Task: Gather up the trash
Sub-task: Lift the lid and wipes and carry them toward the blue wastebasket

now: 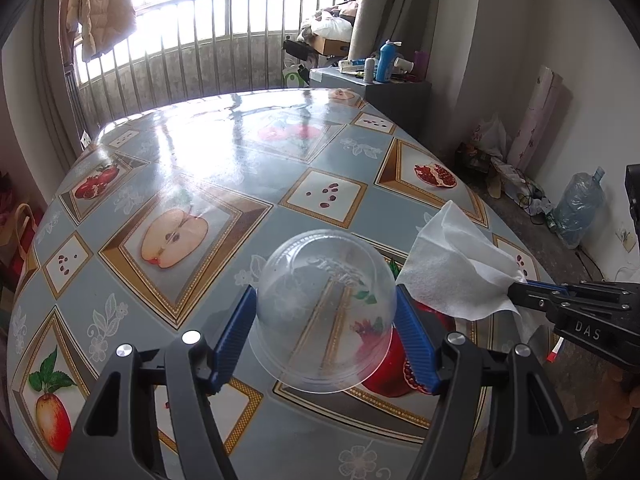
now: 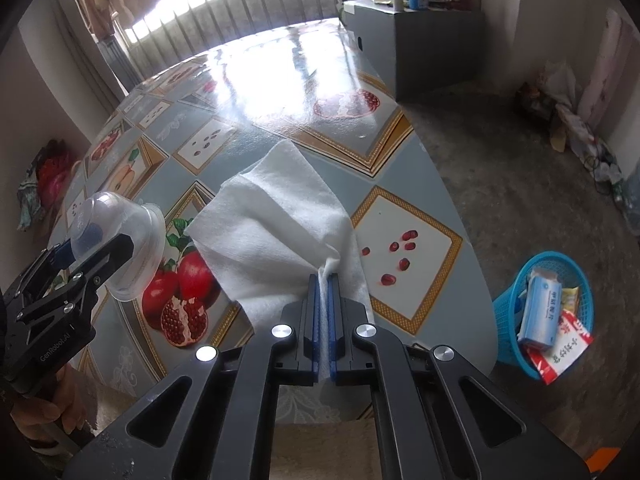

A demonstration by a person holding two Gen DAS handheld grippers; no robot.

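At lower left of the right wrist view, a housing marked "GenRobot.AI" tops the left gripper (image 2: 94, 236), its blue pads clamped on the sides of a clear plastic cup (image 1: 324, 312) held mouth toward the camera above the fruit-print bench (image 1: 224, 160). At centre, the right gripper (image 2: 325, 280), angled downward, is pinched tight on a corner of a white tissue (image 2: 272, 232) that drapes over the bench. At lower right, a blue basket (image 2: 505, 320) on the floor holds a light-blue carton and a red-and-white packet with unreadable print.
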